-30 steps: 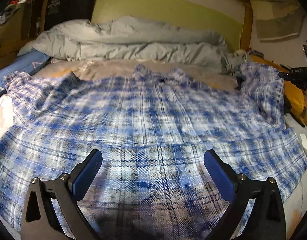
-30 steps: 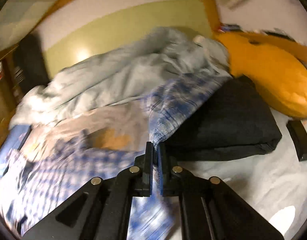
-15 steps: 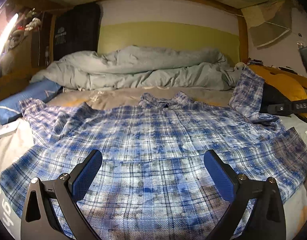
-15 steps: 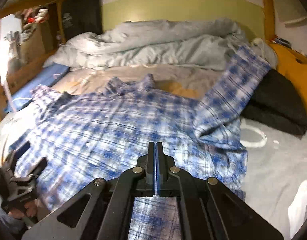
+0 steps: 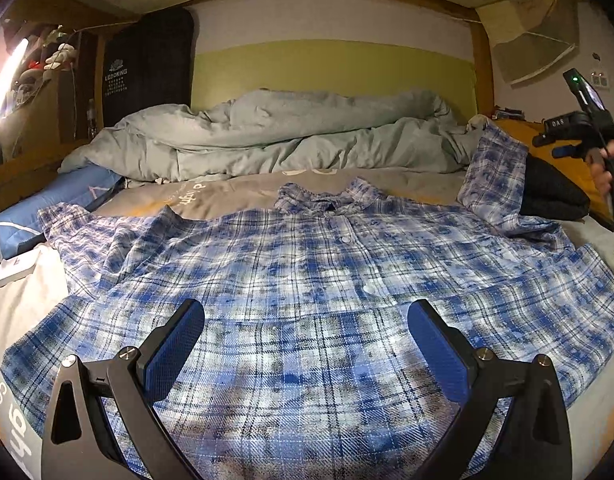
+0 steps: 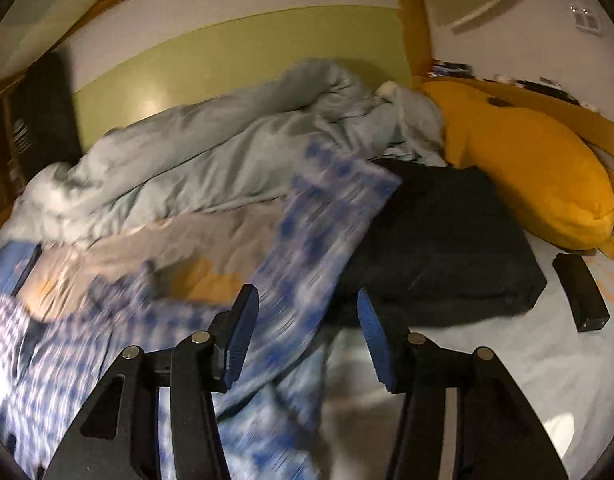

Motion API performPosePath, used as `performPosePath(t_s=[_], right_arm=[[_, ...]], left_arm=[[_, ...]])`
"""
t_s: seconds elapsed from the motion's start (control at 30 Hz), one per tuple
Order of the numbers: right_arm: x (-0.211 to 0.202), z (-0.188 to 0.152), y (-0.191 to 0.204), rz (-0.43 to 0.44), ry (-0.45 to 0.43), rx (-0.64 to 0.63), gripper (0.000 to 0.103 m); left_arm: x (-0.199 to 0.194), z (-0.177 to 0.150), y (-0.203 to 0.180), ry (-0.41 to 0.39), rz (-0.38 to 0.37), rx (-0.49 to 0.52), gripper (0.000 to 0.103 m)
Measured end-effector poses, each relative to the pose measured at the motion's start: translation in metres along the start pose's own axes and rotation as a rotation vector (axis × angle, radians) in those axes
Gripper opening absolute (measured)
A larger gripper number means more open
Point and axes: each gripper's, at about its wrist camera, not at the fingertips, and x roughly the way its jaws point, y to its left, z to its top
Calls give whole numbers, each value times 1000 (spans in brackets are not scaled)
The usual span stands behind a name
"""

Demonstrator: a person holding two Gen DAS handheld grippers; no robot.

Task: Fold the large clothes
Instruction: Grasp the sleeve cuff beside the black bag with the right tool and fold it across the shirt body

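Right gripper (image 6: 307, 334) opening; one shirt (image 5: 307, 300).

Soft woven plaid cloth on the shirt (image 5: 307, 280); puffy matt fabric on the duvet (image 5: 287, 136); varnished wood on the bed frame (image 5: 481, 64); matt black plastic, ribbed blue pads on the left gripper (image 5: 307, 344).

bed (image 5: 587, 236) carries plaid shirt (image 5: 307, 300), grey duvet (image 5: 287, 136), yellow pillow (image 6: 527, 168).

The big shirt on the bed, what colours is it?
The shirt is a blue and white plaid with thin dark lines, clearest in the left wrist view.
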Motion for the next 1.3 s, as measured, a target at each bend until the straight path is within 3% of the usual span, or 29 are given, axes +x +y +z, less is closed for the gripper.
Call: performPosePath(t_s=[0.13,0.23,0.37,0.4,0.43,0.47,0.5,0.57,0.77,0.9,1.0,1.13,1.3], right_arm=[[38,17,-16,-26,48,37,61],[62,25,-27,-20,71,91,61],[87,31,-30,-108,56,97,60],[94,32,-30,-93,72,96,57],[98,33,-30,-81,80,94,42],[101,34,-29,-70,87,94,18],[103,33,-28,-49,92,100,10],[96,31,-24,-1,69,115,6],[45,18,26,164,22,-6,5],[3,-3,74,324,19,-80,5],[-26,-29,117,418,31,-189,5],[-43,-78,164,547,124,-286,4],[-55,-140,188,538,168,-362,4]], left_arm=[[4,0,-2,17,-22,11,103],[2,-1,-4,8,-25,21,103],[4,-1,-7,15,-33,39,103],[5,-1,-8,25,-39,46,103],[6,-1,-10,31,-45,54,103],[7,-1,-12,37,-53,67,103],[7,-2,-14,38,-55,77,103],[7,-2,-19,36,-52,101,103],[3,-4,-24,22,-44,123,103],[3,-3,-22,18,-34,115,103],[2,-3,-20,15,-22,108,103],[0,-3,-19,2,-1,98,103],[-1,-3,-17,3,8,88,103]])
